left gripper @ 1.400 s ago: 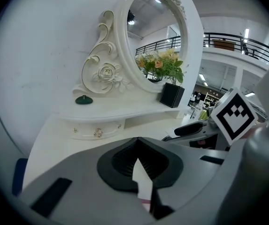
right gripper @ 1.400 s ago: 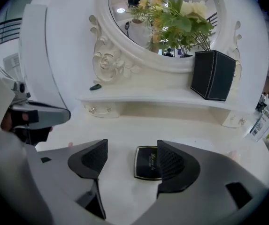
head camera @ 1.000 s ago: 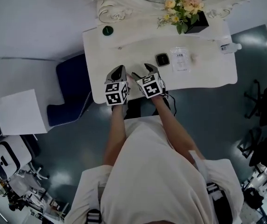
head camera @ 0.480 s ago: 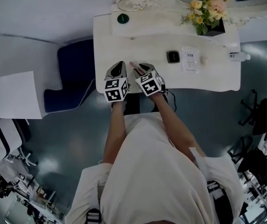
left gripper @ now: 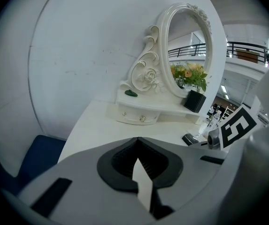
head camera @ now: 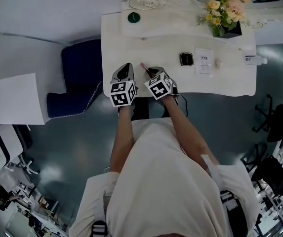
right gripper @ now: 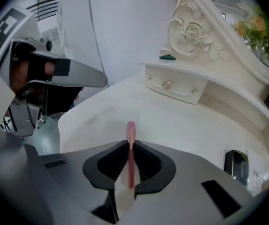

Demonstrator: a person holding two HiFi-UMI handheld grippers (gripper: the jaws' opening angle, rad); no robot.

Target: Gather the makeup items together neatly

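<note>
A thin pink makeup stick [right gripper: 131, 135] stands between the pads of my right gripper [right gripper: 130, 146], its tip poking out past them. The jaws are closing and the pads look pressed against it. In the head view that right gripper [head camera: 148, 71] and the pink stick [head camera: 143, 66] are at the near edge of the white dressing table [head camera: 126, 46]. My left gripper [head camera: 126, 69] sits just left of it; its jaws [left gripper: 136, 142] meet at the tips with nothing between them. A black compact [head camera: 186, 59], a clear packet [head camera: 204, 60] and a small bottle [head camera: 252, 59] lie further right.
A drawer shelf with a green item [head camera: 134, 18] runs along the table's back, below an ornate mirror [left gripper: 190, 50]. A black vase of flowers [head camera: 225, 9] stands at the back right. A blue seat [head camera: 82, 78] is left of the table.
The right gripper's jaws have closed in on the pink stick. Both grippers stay at the table's near edge, and the head view has shifted a little.
</note>
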